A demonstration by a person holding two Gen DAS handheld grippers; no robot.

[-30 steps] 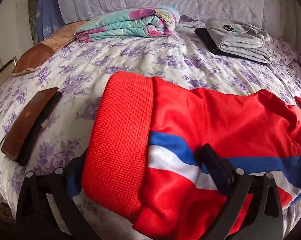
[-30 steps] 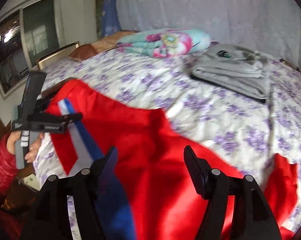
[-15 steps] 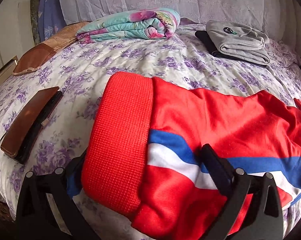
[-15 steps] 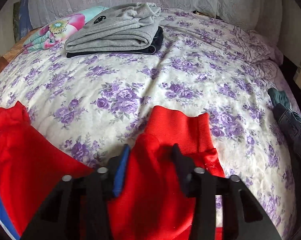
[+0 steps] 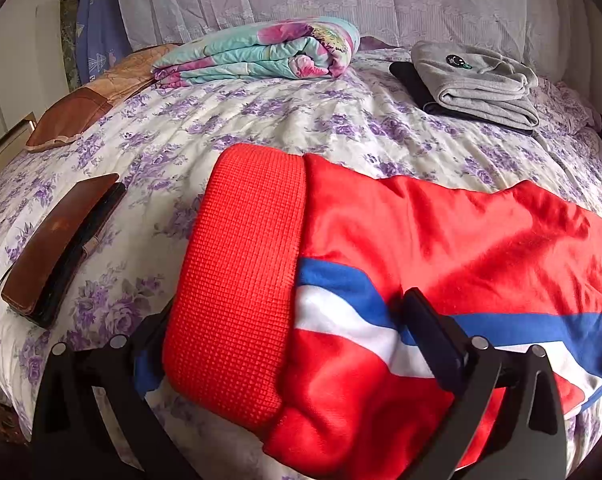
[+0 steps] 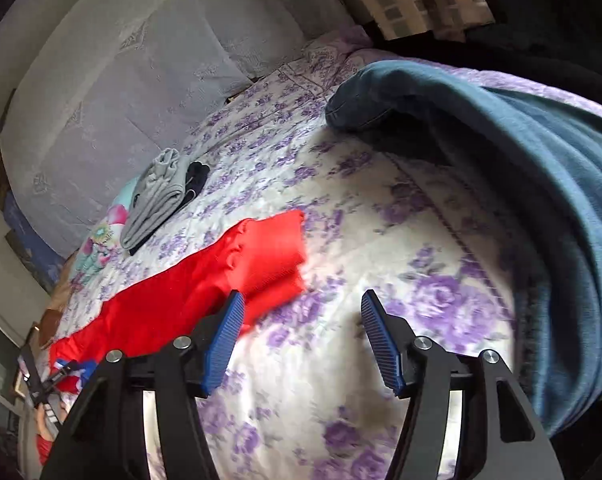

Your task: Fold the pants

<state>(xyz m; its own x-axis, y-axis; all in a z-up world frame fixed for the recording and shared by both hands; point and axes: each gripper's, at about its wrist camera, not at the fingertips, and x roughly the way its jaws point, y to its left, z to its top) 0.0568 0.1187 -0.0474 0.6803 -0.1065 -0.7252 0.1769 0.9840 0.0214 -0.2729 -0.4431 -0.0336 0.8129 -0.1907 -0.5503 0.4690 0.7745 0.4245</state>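
Observation:
Red pants (image 5: 441, 240) with a blue and white side stripe lie across the floral bed, ribbed waistband (image 5: 241, 264) toward the left. My left gripper (image 5: 285, 320) is open; its fingers straddle the waistband end, the left finger partly hidden under the fabric. In the right wrist view the red leg cuffs (image 6: 273, 252) lie flat on the bed. My right gripper (image 6: 301, 328) is open and empty above the bedspread, just right of the cuffs, touching nothing.
A brown wallet (image 5: 57, 244) lies left of the waistband. A rolled floral blanket (image 5: 261, 54) and folded grey clothes (image 5: 477, 80) sit near the headboard. A teal garment (image 6: 521, 184) lies at the bed's right side, close to my right gripper.
My right gripper opened, let go of the leg cuffs and swung right and tilted. The left gripper and waistband stayed still.

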